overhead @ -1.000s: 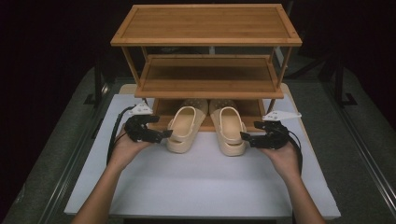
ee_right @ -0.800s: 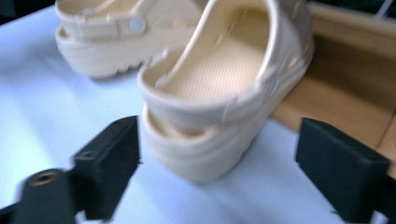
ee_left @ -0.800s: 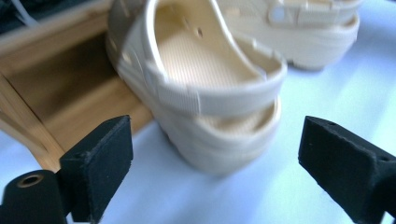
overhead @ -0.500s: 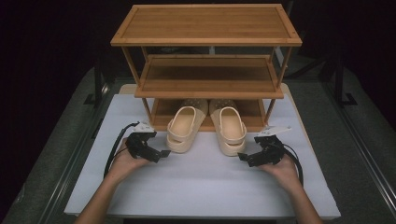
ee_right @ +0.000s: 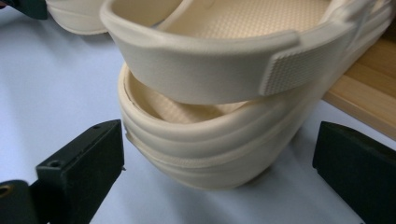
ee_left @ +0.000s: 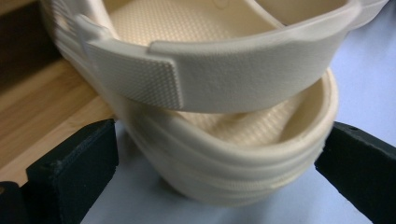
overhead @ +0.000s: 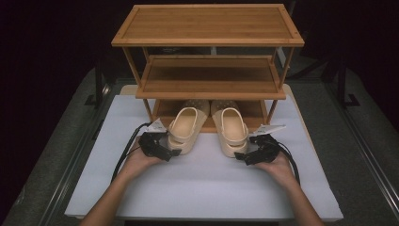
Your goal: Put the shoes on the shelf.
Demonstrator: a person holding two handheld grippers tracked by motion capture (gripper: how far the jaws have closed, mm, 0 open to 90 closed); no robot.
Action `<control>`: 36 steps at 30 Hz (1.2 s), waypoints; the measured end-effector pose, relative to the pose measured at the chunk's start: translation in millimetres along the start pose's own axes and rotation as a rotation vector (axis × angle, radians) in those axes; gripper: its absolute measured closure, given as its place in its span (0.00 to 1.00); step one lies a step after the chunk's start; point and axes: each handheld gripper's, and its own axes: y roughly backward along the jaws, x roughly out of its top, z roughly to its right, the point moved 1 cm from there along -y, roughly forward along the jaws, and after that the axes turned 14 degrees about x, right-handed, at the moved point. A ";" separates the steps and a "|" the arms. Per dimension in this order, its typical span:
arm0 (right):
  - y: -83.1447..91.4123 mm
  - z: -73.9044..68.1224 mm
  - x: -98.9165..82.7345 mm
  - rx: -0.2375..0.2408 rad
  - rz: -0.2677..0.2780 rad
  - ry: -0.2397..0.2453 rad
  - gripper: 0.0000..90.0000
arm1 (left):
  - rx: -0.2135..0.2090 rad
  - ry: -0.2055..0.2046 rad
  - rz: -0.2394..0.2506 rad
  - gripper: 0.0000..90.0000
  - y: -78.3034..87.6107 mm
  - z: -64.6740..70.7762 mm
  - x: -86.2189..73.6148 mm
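Note:
Two cream clogs lie side by side, toes on the bottom shelf of a wooden rack [overhead: 207, 23] and heels out on the white mat. My left gripper [overhead: 175, 151] sits low at the heel of the left clog [overhead: 186, 127]. Its jaws have just been opening, and the heel [ee_left: 243, 172] lies between the pads [ee_left: 74, 168] without touching them. My right gripper [overhead: 238, 158] is at the heel of the right clog [overhead: 233, 129]. Its jaws have also just been opening, with the heel [ee_right: 205, 154] loose between them.
The rack has three wooden shelves; the middle shelf [overhead: 209, 75] and the top one are bare. Its bottom shelf edge [ee_right: 364, 93] runs close beside the right clog. The white mat [overhead: 202, 193] spreads wide in front of the clogs, between my forearms.
Both hands have sunk towards the mat and drawn back a little towards the person. Both pairs of jaws stand wider than before and have let go of the clogs' heels.

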 end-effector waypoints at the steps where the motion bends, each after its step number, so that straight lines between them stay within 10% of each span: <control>1: -1.6 0.0 0.1 0.002 -0.006 0.002 0.02 | -0.001 -0.009 -0.009 0.00 -2.2 1.3 -0.4; 36: -31.7 -9.5 24.4 -0.009 -0.017 0.060 0.02 | -0.017 -0.038 -0.016 0.00 -31.7 31.0 36.4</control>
